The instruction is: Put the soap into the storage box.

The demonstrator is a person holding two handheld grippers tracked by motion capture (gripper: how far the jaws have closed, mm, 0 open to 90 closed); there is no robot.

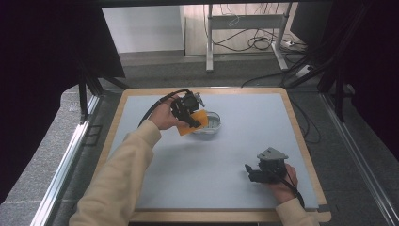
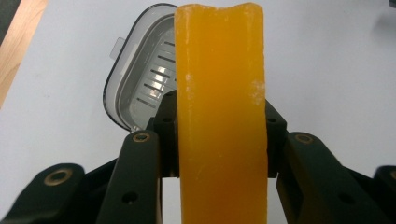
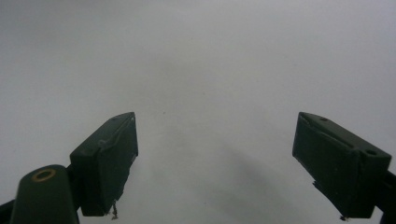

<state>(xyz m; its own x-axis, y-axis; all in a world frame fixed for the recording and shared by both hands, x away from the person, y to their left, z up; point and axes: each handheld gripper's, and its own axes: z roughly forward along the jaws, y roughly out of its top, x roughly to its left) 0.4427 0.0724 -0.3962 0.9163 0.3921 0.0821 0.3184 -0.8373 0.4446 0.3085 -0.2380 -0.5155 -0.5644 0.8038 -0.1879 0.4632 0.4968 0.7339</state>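
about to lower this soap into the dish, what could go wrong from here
The soap is gripped on its narrow edges by the left gripper, so it could twist or slip. It hangs over the near rim of the dish, so it might catch there and tip it.

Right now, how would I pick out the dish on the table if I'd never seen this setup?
Start at the grey table with its wooden edge and look to its far left part, where the left gripper holds an orange bar. The dish lies just beyond that bar. It is a pale, rounded tray with a slotted floor.
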